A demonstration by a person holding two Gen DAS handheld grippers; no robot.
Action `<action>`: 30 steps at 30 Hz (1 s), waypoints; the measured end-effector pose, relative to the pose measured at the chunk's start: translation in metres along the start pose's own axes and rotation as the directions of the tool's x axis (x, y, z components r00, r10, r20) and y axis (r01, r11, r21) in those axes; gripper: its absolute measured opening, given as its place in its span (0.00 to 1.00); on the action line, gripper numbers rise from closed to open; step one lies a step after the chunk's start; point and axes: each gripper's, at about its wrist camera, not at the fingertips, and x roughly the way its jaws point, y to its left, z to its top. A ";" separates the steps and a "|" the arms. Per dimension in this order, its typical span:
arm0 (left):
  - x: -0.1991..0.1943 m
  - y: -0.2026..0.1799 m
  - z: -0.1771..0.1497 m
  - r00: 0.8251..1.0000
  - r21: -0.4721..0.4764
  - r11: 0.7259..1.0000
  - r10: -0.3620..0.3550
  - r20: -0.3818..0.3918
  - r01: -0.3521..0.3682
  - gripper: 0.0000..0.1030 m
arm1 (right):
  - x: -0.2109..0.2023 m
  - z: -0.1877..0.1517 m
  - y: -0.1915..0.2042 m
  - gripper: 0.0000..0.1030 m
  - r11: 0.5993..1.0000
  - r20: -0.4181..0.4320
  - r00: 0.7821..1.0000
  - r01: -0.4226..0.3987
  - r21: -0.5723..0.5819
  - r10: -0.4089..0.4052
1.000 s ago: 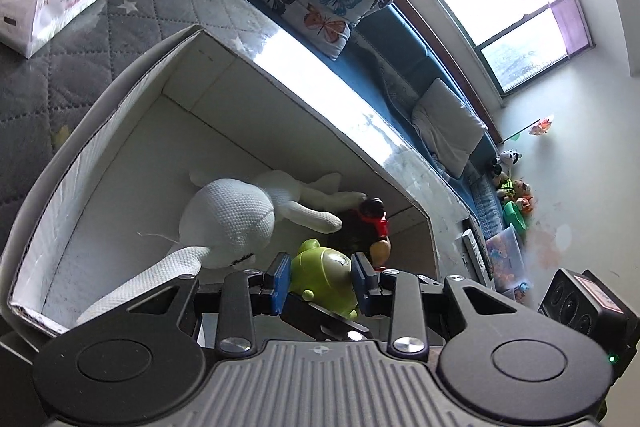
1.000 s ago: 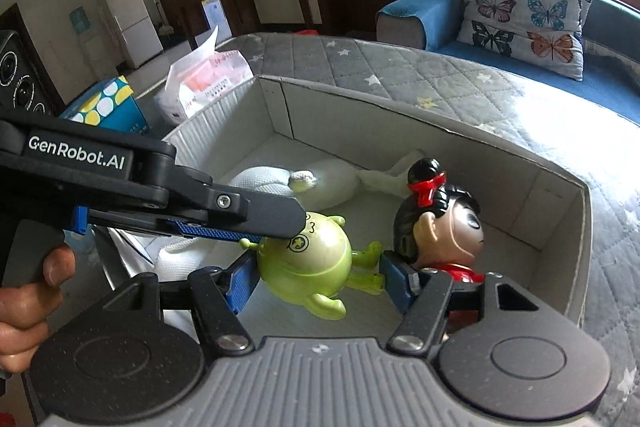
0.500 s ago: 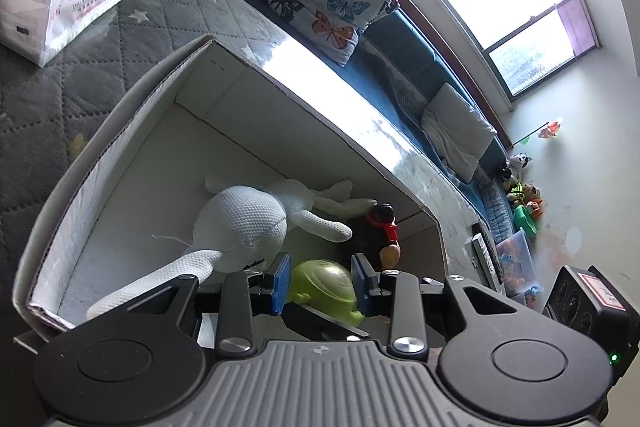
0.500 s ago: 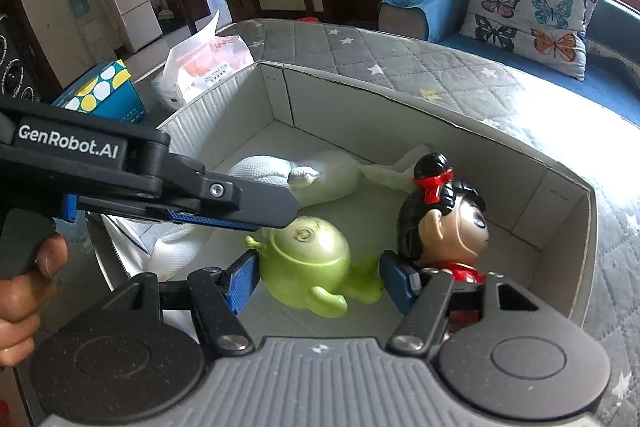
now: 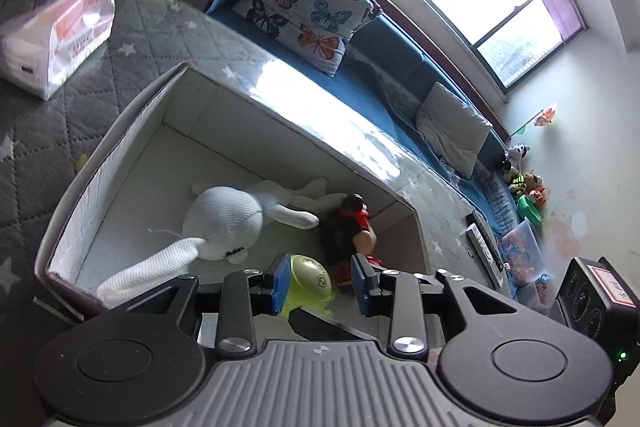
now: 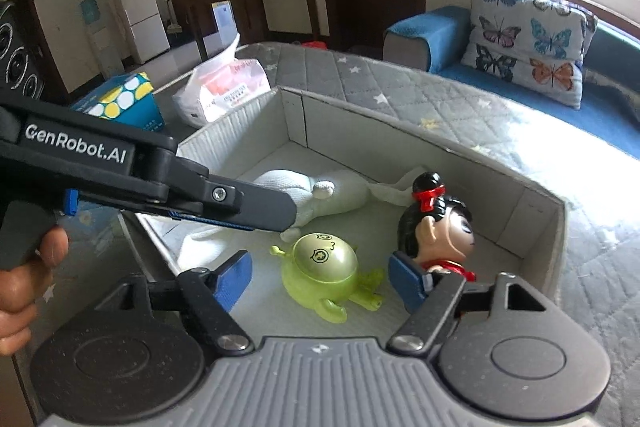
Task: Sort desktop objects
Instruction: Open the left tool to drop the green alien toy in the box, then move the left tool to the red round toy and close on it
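Living room, grey quilted tabletop [image 6: 420,95] with an open box [image 6: 496,163] on it. Inside the box: green alien toy [image 6: 324,267], white plush rabbit [image 5: 224,219], black-haired doll [image 6: 436,231], so three look sorted. Left gripper [image 5: 320,281] and right gripper [image 6: 320,279] both spread apart, holding nothing. Tissue pack [image 6: 224,87] probably left outside; hard to say.

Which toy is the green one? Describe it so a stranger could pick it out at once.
Find the grey open-topped box on the quilted star-print cover. Inside, at the near end, the green toy lies on the white floor between a white plush rabbit and a black-haired doll. It alone is glossy lime-green plastic, dome-shaped with small stubby limbs.
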 end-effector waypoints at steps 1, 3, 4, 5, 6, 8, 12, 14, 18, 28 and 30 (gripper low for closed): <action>-0.004 -0.004 -0.002 1.000 0.010 1.000 -0.001 0.006 0.001 0.34 | -0.006 -0.002 0.001 0.78 1.000 0.009 1.000 0.003 -0.005 -0.003; -0.012 -0.012 -0.008 1.000 0.033 0.999 -0.001 0.018 0.000 0.34 | -0.020 -0.007 0.002 0.78 1.000 0.029 1.000 0.007 -0.013 -0.006; -0.016 -0.017 -0.011 1.000 0.043 0.999 0.000 0.022 -0.001 0.34 | -0.027 -0.010 0.002 0.79 1.000 0.039 0.999 0.008 -0.013 -0.007; -0.019 -0.021 -0.014 1.000 0.053 0.999 0.001 0.024 -0.002 0.34 | -0.034 -0.013 0.002 0.80 1.000 0.048 0.999 0.009 -0.012 -0.009; -0.021 -0.025 -0.018 1.000 0.065 0.998 0.002 0.026 -0.004 0.34 | -0.042 -0.017 0.002 0.80 1.000 0.056 0.998 0.011 -0.013 -0.011; -0.027 -0.034 -0.027 1.000 0.091 0.996 0.008 0.025 -0.010 0.34 | -0.056 -0.024 0.002 0.81 1.000 0.073 0.997 0.016 -0.013 -0.015; -0.035 -0.049 -0.046 1.000 0.130 0.991 0.016 0.019 -0.019 0.34 | -0.084 -0.044 0.002 0.81 0.999 0.102 0.994 0.033 -0.012 -0.032; -0.039 -0.055 -0.056 1.000 0.145 0.989 0.018 0.016 -0.020 0.34 | -0.098 -0.055 0.000 0.83 0.999 0.114 0.993 0.041 -0.008 -0.040; -0.045 -0.067 -0.076 1.000 0.170 0.986 -0.005 0.007 0.004 0.34 | -0.121 -0.077 -0.002 0.87 0.998 0.134 0.989 0.067 -0.009 -0.065; -0.035 -0.091 -0.126 0.997 0.246 0.967 -0.049 -0.051 0.060 0.34 | -0.145 -0.137 -0.007 0.89 0.995 0.116 0.989 0.083 0.050 -0.089; -0.031 -0.095 -0.133 0.998 0.272 0.961 -0.047 -0.046 0.058 0.35 | -0.144 -0.147 -0.009 0.89 0.995 0.103 0.991 0.081 0.063 -0.087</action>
